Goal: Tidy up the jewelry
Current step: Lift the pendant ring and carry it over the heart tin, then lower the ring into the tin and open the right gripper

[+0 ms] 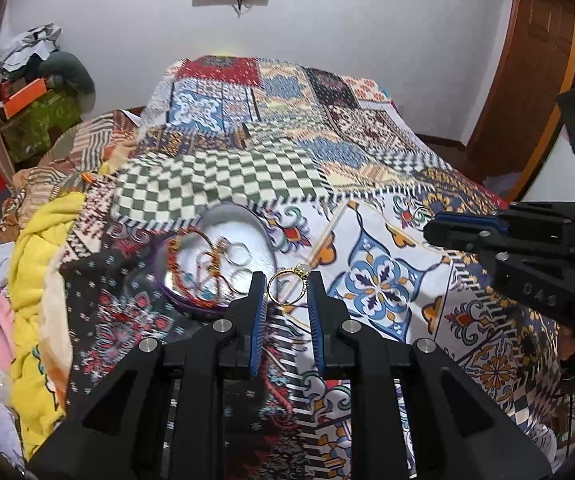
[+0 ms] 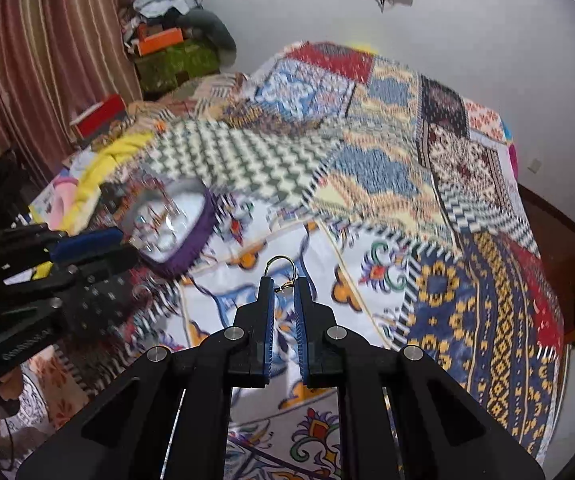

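We see a gold ring (image 1: 287, 287) against our black grippers' blue pads (image 1: 258, 312). The purple-rimmed tray (image 1: 191, 304) holds red beaded jewelry (image 1: 183, 276). The bedspread (image 1: 367, 208) mixes green-white checks, blue-orange florals and red patches beside yellow cloth (image 1: 35, 264).

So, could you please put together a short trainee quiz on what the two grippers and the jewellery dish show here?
1. True or false: the round silver dish with the purple rim is empty.
2. What is the left gripper gripping? A) a gold ring with a pale stone B) a silver chain C) nothing
3. What is pinched in the right gripper?

Key
1. False: it holds red beaded bracelets and silver rings.
2. A.
3. A small gold-toned ring.
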The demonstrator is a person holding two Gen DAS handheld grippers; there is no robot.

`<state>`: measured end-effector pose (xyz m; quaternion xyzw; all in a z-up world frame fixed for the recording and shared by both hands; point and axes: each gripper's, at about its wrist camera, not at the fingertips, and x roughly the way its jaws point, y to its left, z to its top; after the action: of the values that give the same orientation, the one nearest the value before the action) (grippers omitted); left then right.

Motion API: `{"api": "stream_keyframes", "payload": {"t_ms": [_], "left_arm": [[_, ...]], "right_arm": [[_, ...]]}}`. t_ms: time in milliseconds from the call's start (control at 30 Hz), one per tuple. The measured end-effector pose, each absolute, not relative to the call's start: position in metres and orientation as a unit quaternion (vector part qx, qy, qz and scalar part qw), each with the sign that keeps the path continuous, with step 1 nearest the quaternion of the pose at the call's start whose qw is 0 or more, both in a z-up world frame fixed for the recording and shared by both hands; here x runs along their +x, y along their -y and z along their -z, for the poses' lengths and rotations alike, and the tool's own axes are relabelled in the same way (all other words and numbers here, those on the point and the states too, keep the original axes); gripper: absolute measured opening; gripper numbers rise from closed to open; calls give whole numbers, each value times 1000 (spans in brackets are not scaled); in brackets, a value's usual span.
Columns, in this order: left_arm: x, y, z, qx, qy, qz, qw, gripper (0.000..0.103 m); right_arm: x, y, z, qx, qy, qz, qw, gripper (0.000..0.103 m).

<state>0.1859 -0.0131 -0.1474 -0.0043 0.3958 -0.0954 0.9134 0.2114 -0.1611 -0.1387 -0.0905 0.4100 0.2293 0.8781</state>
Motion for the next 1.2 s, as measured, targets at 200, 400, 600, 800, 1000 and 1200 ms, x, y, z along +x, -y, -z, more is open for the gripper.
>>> {"api": "stream_keyframes", "payload": {"t_ms": [200,400,600,800,1000,1200], "left_arm": [[184,-4,131,-11,-374,76,924,19],[185,-22,118,-16,-353,57,934,19],[187,-39,110,-21,-339,43,940,19],[193,-52,110,-28,-336,34,941,19],[199,-59,119,-32,-341,32,939,19],[208,-60,132,-34,-354,35,934,19]], "right_arm": [[210,148,117,-81,-380,-246,888,9],[211,129,104,-76,-360,-262,892,9],[214,109,102,-73,-355,-278,890,9],[219,90,110,-74,-361,-292,883,9],[228,73,124,-81,-374,-300,874,9],[237,65,141,-85,-391,-299,866,9]]}}
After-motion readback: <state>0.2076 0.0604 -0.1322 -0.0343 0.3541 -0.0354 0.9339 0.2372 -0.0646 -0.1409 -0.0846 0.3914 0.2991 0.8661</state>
